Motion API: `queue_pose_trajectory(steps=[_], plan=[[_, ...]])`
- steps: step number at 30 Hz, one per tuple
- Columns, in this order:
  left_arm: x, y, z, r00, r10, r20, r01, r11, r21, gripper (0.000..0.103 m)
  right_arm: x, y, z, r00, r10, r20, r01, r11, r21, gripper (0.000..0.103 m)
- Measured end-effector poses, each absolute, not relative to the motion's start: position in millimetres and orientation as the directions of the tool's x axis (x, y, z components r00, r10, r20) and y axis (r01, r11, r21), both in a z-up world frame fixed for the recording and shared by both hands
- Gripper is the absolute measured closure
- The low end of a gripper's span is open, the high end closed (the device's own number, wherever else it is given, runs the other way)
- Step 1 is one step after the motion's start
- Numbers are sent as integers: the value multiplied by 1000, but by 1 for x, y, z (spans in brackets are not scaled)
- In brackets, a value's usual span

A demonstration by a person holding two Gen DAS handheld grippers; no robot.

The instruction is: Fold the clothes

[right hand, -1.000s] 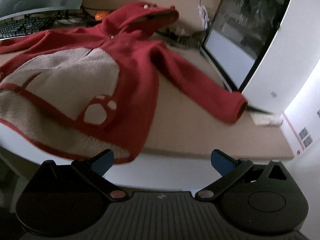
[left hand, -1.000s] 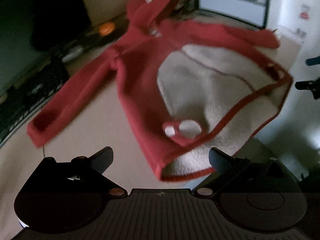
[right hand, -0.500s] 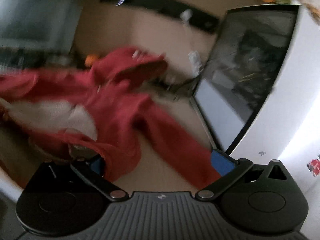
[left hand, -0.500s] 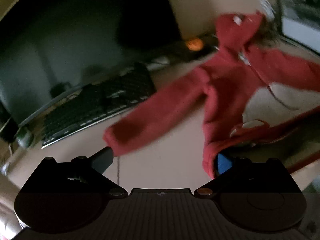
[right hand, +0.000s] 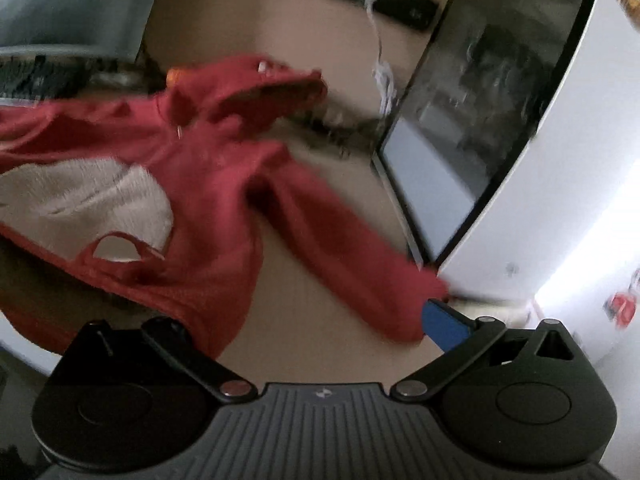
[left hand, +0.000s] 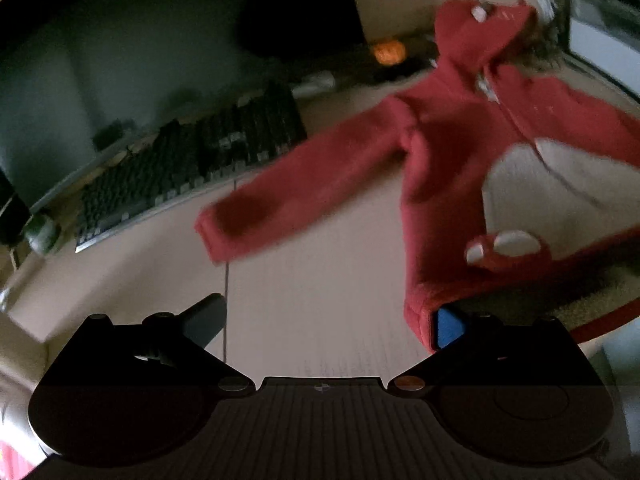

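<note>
Beige and lit from the right, the counter (left hand: pixel 312 300) carries a black keyboard (left hand: pixel 188 168) at the upper left of the left wrist view, with a small orange object (left hand: pixel 387 51) behind it near the top centre. Across the middle and right of that view lies the red hoodie (left hand: pixel 452 148), front up, its cream belly panel toward the right edge, one sleeve stretched left toward the keyboard and its hood at the upper right. At the bottom, the left gripper (left hand: pixel 328 320) has its fingers spread wide apart, grasping nothing; the right-hand blue pad sits against the hoodie's lower hem corner. In the right wrist view the hoodie fills the left and centre, its other sleeve running down to the lower right beside a dark monitor (right hand: pixel 480 120). The right gripper (right hand: pixel 312 332) is likewise released, fingers wide; its blue pad touches the sleeve cuff.
</note>
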State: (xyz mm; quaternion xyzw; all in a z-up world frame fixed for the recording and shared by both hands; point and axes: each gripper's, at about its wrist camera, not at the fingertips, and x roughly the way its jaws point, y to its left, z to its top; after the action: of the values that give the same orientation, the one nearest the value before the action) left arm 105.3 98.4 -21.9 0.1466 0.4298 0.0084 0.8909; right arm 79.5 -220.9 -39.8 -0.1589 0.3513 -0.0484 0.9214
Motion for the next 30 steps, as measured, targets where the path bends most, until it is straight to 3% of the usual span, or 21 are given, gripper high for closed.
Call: queue_pose_trajectory(steps=[4,8,15,24,30], plan=[[72,102,-48,542,137,-829,115,965,234,0,75,-229,-64,677,-165,-718,-24,969,-246,0],[58,100,-60,491,134,-861,95,974,206,0,73,-230,-72,659,-157,-736,-16,975,-223,0],[54,86,-43,492,-4,-871,232,964,127,0,64,-230,-79,615,-65,-786,-10,996,-90,0],[81,56,-4,577,-223,-786,306,951,-44,0,48,-208,-83,586,-8,-810,50,998,27,0],[121,22,-30,530,-337,-778,342,925,-167,0,40,-204,-50,655,10,-755,131,983,127,0]])
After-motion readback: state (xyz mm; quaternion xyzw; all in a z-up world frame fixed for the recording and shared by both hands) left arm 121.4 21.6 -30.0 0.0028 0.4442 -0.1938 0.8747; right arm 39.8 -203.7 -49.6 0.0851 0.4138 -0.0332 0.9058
